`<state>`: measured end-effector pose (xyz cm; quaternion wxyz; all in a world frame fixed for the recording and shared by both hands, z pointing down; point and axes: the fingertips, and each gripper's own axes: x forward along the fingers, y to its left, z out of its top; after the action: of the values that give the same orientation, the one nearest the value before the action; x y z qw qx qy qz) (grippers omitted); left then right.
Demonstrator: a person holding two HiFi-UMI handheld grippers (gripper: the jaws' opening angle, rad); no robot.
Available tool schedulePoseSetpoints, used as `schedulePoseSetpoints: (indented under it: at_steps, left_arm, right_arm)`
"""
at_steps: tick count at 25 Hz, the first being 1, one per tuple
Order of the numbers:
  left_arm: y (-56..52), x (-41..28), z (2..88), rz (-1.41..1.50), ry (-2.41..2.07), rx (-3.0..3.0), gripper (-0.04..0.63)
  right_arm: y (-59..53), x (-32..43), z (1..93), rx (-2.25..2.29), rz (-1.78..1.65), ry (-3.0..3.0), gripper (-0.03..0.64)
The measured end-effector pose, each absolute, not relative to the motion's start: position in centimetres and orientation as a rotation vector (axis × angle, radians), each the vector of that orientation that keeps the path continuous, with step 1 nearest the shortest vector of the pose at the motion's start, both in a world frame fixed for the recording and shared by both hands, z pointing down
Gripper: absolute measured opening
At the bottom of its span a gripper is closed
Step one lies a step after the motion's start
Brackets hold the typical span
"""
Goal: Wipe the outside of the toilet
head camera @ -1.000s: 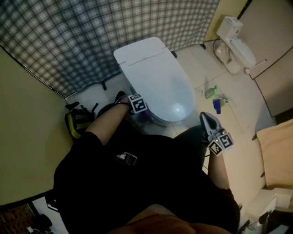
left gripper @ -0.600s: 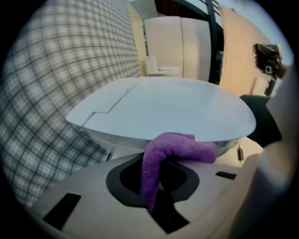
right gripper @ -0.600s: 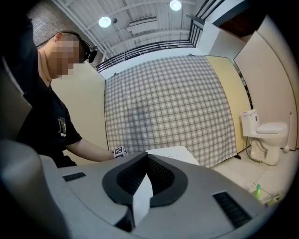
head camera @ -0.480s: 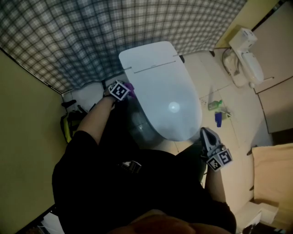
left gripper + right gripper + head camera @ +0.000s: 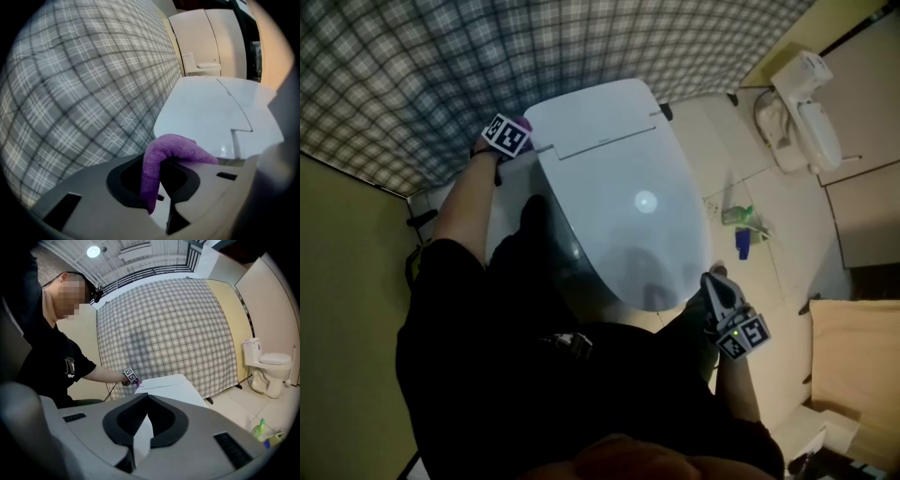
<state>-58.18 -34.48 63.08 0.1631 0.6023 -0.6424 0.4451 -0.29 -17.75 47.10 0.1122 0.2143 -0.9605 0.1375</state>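
The white toilet (image 5: 623,202) stands with its lid closed in the middle of the head view. My left gripper (image 5: 511,134) is at the toilet's rear left corner, shut on a purple cloth (image 5: 525,123). In the left gripper view the purple cloth (image 5: 161,161) droops from between the jaws of the left gripper (image 5: 157,187), its free end lying toward the toilet's white rear edge (image 5: 211,112). My right gripper (image 5: 722,298) hangs off the toilet's front right, shut with nothing in it. In its own view the right gripper (image 5: 140,439) points at the toilet lid (image 5: 168,383).
A plaid curtain (image 5: 441,66) hangs behind the toilet. A green bottle (image 5: 739,216) and a blue item (image 5: 742,244) lie on the floor to the right. A second toilet (image 5: 802,108) stands at the far right. A yellow-black bag (image 5: 414,262) sits by the left wall.
My left gripper, holding the purple cloth, has travelled from the toilet's front left side back along its left flank to the rear corner. The right gripper has barely moved.
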Motion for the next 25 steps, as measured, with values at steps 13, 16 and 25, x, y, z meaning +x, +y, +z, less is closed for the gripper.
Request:
schedulePoseSetpoints:
  at_steps: [13, 16, 25]
  left_arm:
    - [-20.2, -45.2, 61.1, 0.252, -1.843, 1.933, 0.057]
    - [-15.6, -39.8, 58.7, -0.023, -1.776, 1.924, 0.057]
    - [-10.6, -28.7, 54.6, -0.208, -1.547, 2.172, 0.057]
  right_arm:
    - [-16.1, 5.8, 47.8, 0.793, 0.401, -2.882, -0.005]
    - [-15.2, 7.0, 48.9, 0.811, 0.371, -2.889, -0.003]
    - [-14.1, 9.6, 50.9, 0.862, 0.406, -2.952, -0.003]
